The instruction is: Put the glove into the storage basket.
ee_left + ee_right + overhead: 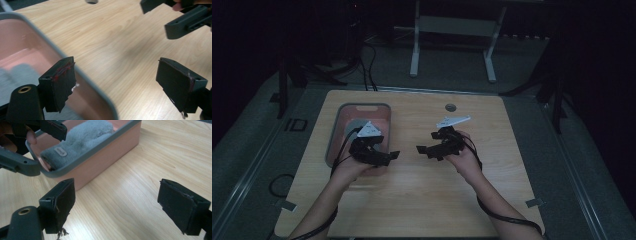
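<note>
Nearest in, both claws are spread wide with nothing between the jaws. In the right gripper view, the right gripper hangs over bare table, jaws well apart, empty. In the left gripper view, the left gripper is just as wide, one jaw over the bin rim, the other over wood; nothing pinched there either.

From the high view, the left gripper sits at about 8 o'clock from the table's centre, right at the bin's near corner. The right gripper hovers close to dead centre, its jaws pointing toward 9 o'clock, at the other gripper.

Further out, the cloth: a grey, fuzzy folded piece lying inside the pink bin with its grey rim, stretched along the bin toward 12 o'clock. A small tag shows on its near end. The bin stands on the left half of the table, around 9 to 10 o'clock.

How will it handle? My read: light, soft and limp, nothing fragile. It will sag and unfold if lifted by one corner, and the pile should give the pads plenty of bite, so slipping is unlikely. Best hold looks like the near end by the tag, pinching down through the whole fold, the jaws coming from above to clear the rim. The bin itself looks light enough to shift if the cloth drags on its wall.
</note>
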Demonstrator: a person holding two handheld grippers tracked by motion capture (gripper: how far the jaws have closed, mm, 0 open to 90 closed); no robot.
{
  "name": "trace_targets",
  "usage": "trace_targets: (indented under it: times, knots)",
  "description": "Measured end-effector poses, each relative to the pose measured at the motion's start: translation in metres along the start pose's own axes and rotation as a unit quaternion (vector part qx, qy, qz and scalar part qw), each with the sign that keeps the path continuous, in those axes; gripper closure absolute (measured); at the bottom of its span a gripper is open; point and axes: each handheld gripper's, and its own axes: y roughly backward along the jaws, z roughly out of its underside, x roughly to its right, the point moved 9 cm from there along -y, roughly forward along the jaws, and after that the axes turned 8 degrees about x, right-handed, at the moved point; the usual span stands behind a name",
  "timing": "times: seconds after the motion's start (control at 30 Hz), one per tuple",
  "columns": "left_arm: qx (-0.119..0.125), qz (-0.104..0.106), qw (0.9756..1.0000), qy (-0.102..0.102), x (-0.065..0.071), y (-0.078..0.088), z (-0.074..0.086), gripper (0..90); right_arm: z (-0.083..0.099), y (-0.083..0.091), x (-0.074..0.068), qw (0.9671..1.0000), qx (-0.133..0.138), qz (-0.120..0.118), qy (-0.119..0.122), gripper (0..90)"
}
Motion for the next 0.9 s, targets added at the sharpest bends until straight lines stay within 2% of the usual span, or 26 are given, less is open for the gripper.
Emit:
trace_targets:
  times: [0.13, 0.27, 0.4, 0.57, 0.77, 0.9]
  knots:
    - [0.011, 0.008, 0.9999, -0.001, 0.009, -0.004, 0.000, 16.3, 0.008, 0.007, 0.005, 1.0000, -0.001, 0.005, -0.002, 14.6]
    - [0.012, 0.013, 0.9998, -0.009, 0.014, -0.007, 0.003, 16.3, 0.017, 0.016, 0.010, 0.9999, -0.003, 0.010, 0.000, 14.7]
    - [0.012, 0.021, 0.9997, -0.007, 0.020, -0.011, 0.009, 16.3, 0.029, 0.026, 0.014, 0.9999, -0.005, 0.013, 0.004, 14.7]
    - [0.019, 0.020, 0.9993, -0.023, 0.029, -0.016, 0.015, 16.3, 0.045, 0.038, 0.019, 0.9998, -0.005, 0.016, 0.011, 14.6]
    - [0.027, 0.036, 0.9985, -0.032, 0.042, -0.020, 0.023, 16.3, 0.064, 0.049, 0.022, 0.9998, -0.003, 0.015, 0.008, 14.6]
    - [0.029, 0.038, 0.9975, -0.052, 0.051, -0.023, 0.029, 16.3, 0.076, 0.055, 0.023, 0.9997, -0.002, 0.018, 0.013, 14.3]
